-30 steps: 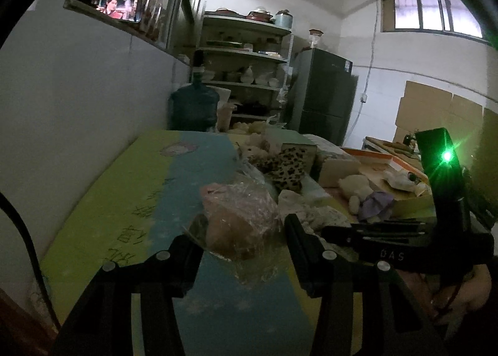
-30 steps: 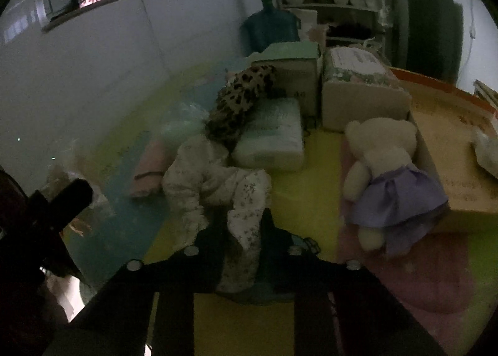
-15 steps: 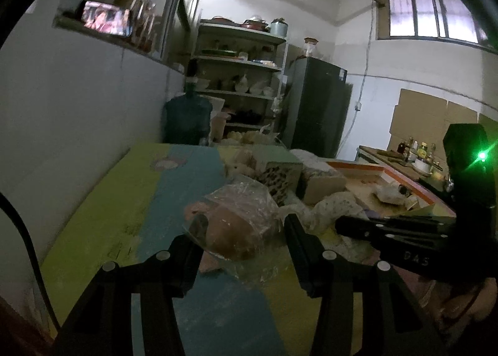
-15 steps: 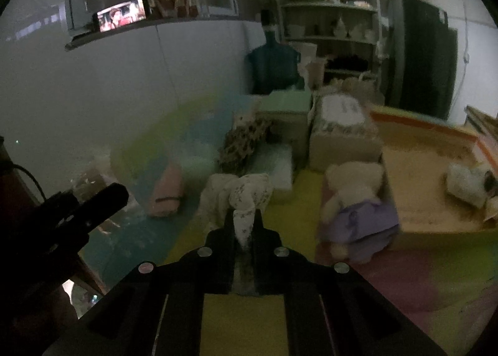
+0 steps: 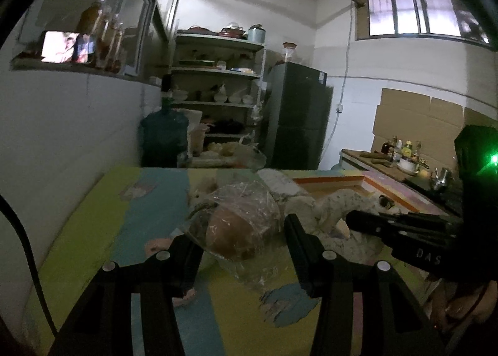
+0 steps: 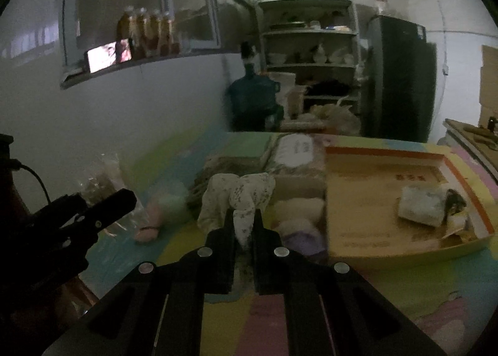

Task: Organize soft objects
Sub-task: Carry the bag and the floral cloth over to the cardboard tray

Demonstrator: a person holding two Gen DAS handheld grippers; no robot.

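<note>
My left gripper [image 5: 241, 236] is shut on a clear plastic bag [image 5: 246, 215] with a pinkish-brown soft thing inside, held above the coloured foam mat [image 5: 102, 219]. The right gripper [image 6: 244, 219] is shut on a white floral cloth [image 6: 239, 191], which hangs bunched over its tips, lifted off the mat. In the left wrist view the right gripper [image 5: 353, 219] sits to the right with the floral cloth [image 5: 339, 201] draped at its tip. In the right wrist view the left gripper [image 6: 124, 200] shows at the left edge with the plastic bag [image 6: 104, 178] beyond it.
An open cardboard box [image 6: 389, 233] with an orange rim lies on the right and holds a pale bundle [image 6: 420, 205]. A teddy in a purple skirt [image 6: 298, 226], a leopard-print piece [image 6: 218, 169], a tissue pack [image 6: 295, 150] and a pink roll [image 6: 149, 230] lie on the mat. A white wall runs along the left.
The right gripper closed on the floral cloth and lifted it off the mat. Both grippers rose and tilted up; the left one kept hold of the plastic bag.
</note>
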